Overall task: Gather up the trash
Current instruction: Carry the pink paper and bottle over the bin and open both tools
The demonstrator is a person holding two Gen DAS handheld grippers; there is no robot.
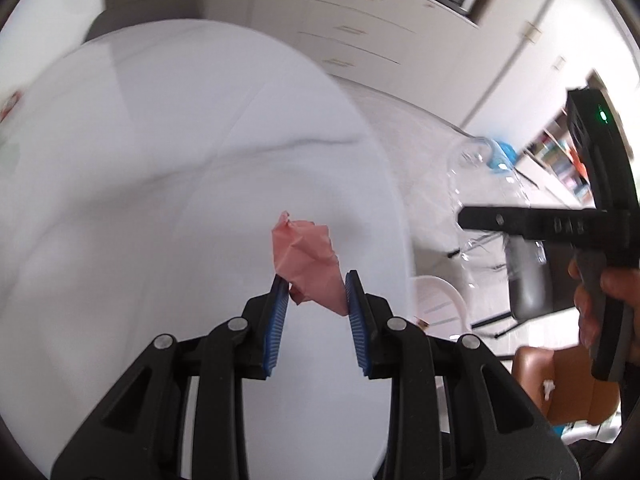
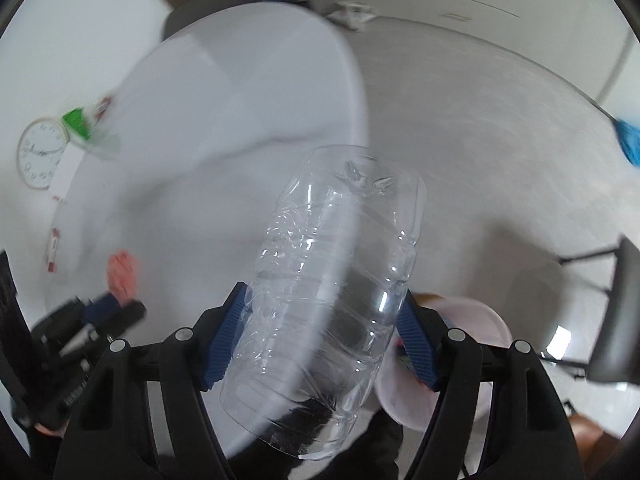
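My left gripper (image 1: 316, 284) is drawn narrow, its ribbed blue pads (image 1: 357, 312) pinching a crumpled pink paper scrap (image 1: 306, 258) that sticks out toward 12 o'clock above the glossy white table (image 1: 160, 200). My right gripper (image 2: 322, 328) stands about half wide, pads pressed on both flanks of a clear, ridged, dented plastic bottle (image 2: 332, 276), its base toward 12 o'clock. A pale round bin (image 2: 486, 320) sits at 4 o'clock on the floor.
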